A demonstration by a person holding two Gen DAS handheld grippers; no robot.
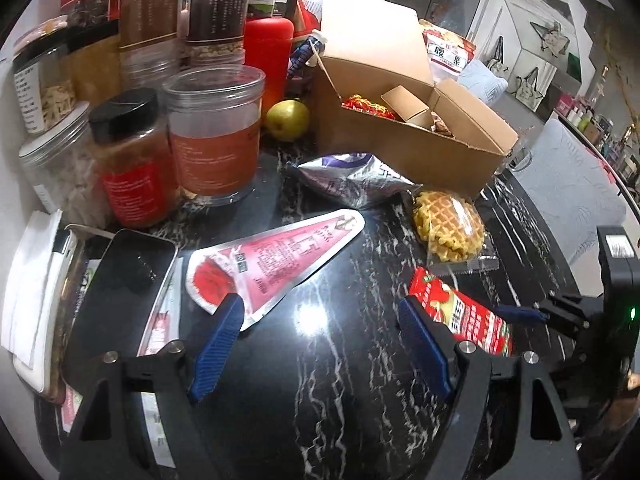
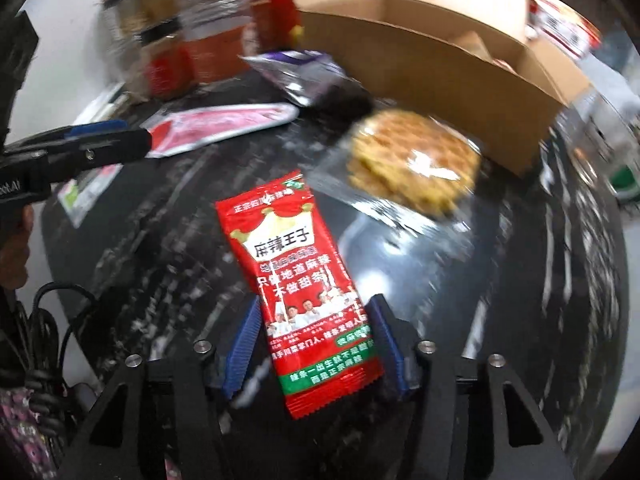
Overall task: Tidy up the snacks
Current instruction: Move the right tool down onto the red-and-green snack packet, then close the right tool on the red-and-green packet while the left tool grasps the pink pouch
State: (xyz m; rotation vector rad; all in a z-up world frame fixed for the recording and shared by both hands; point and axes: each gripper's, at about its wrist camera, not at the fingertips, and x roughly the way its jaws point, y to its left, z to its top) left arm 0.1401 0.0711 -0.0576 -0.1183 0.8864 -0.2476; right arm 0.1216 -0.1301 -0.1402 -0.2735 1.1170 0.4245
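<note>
Left hand-held gripper: released, empty, over tabletop.
Right hand-held gripper: jaws flank red packet, lower centre; contact unclear.
Box: upper right.

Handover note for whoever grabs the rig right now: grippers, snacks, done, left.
Left gripper: open, empty, over bare marble near the pink triangular pack.
Right gripper: jaws straddle the red spicy-strip packet; contact unclear in the blur.
On the table: waffle pack, silver-purple bag.
Done: cardboard box already holds some snacks.
Left: likely box these four loose packs.
</note>
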